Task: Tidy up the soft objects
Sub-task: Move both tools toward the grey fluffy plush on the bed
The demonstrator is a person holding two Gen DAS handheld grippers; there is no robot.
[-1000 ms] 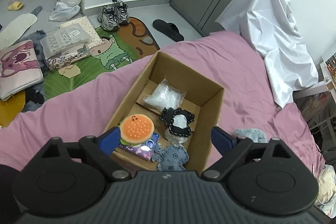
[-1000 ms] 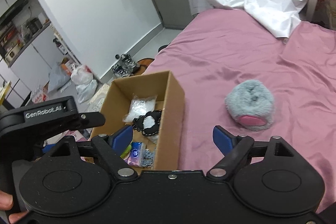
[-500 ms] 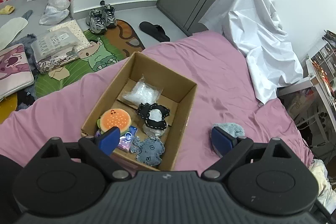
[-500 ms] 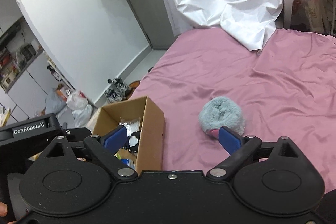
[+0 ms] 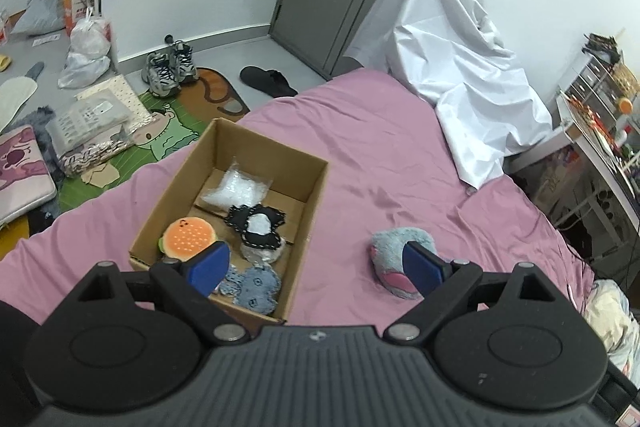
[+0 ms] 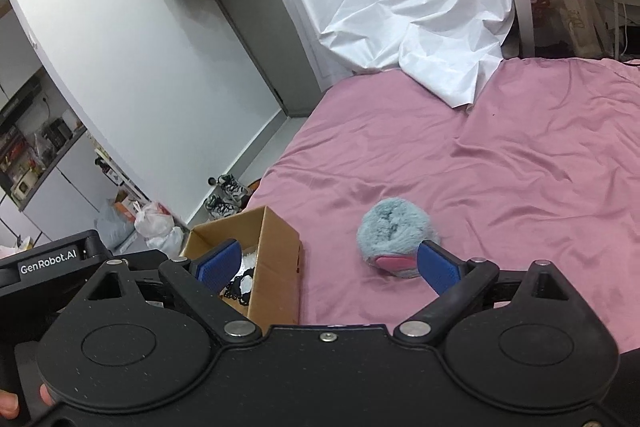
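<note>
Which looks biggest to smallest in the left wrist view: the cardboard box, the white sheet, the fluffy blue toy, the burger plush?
1. white sheet, though it sits farther away
2. cardboard box
3. fluffy blue toy, partly hidden by a fingertip
4. burger plush, close to the toy, so unsure

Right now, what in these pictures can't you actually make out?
- Cardboard box contents: right wrist view, its wall and a blue fingertip hide most.
- Fluffy grey toy: left wrist view, a fingertip covers part.
- What's under the white sheet: hidden in both views.
</note>
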